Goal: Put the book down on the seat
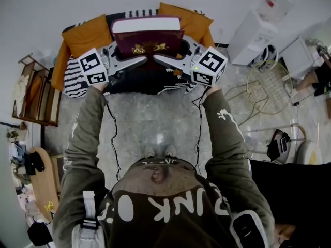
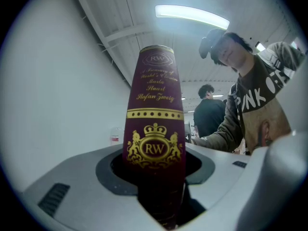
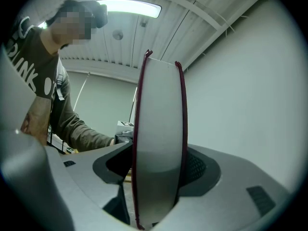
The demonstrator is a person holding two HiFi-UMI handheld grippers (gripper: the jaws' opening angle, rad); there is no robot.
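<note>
The thick maroon hardback book (image 1: 148,41), gilt-crested with a smooth white page block, hangs above the dark seat (image 1: 137,81). The left gripper (image 1: 129,54) clamps its spine and the right gripper (image 1: 173,54) its page edge. It partly hides the orange cushions (image 1: 85,35).

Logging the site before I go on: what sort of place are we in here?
Probably a living-room corner staged inside a workshop or office: a seat with orange cushions, but also a water dispenser and a ceiling strip light under bare roof panels.
</note>
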